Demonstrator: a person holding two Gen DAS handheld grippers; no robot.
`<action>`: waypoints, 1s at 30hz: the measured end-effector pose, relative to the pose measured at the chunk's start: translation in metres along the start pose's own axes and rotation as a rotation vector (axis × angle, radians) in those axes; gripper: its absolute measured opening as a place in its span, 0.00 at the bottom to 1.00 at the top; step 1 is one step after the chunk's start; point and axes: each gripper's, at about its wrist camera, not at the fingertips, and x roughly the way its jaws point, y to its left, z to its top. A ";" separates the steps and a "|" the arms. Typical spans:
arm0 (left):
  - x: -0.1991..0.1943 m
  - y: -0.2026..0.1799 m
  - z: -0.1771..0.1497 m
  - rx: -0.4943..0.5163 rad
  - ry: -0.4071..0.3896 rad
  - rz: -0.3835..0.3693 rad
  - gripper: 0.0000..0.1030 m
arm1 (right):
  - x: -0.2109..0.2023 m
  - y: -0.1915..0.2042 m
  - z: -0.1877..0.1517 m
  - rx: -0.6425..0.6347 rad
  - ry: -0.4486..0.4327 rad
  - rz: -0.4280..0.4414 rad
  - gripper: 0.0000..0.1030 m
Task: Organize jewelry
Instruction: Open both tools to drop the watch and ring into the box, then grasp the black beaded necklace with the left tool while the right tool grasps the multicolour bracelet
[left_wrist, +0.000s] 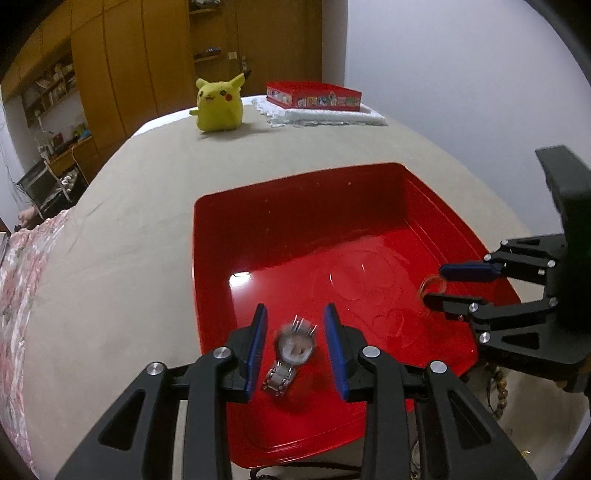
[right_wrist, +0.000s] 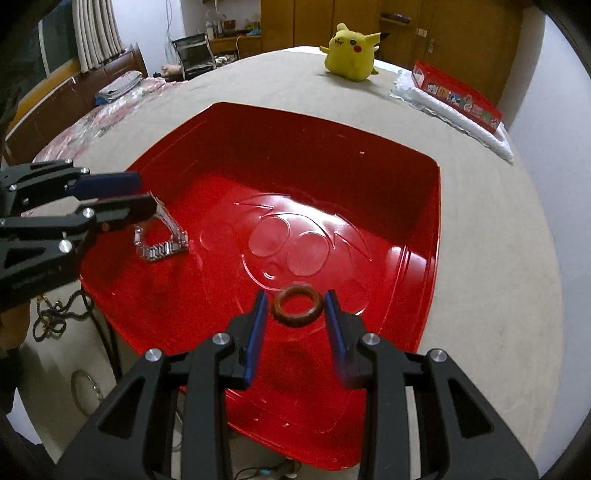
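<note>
My left gripper stands spread either side of one silver watch, its pads clear, over the red tray; my right gripper likewise brackets one brown ring. I judge two pieces delivered. Remaining outside the tray: one dark beaded strand and one thin hoop on the bed.

Tray: red plastic, glossy, smooth, with light glare. Watch: shiny metal link band. Ring: brown, looks like polished wood. Table cover: beige cloth, matt. Toy: yellow plush, fuzzy. Gripper bodies: black matt plastic.
</note>
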 end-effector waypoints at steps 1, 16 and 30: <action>-0.003 0.001 0.000 -0.003 -0.005 -0.003 0.36 | 0.000 0.000 0.000 0.002 -0.001 0.000 0.34; -0.119 0.027 -0.055 -0.060 -0.153 0.070 0.74 | -0.119 0.037 -0.054 0.031 -0.221 -0.010 0.66; -0.138 0.041 -0.148 -0.045 -0.090 0.085 0.86 | -0.140 0.117 -0.147 0.081 -0.190 0.066 0.71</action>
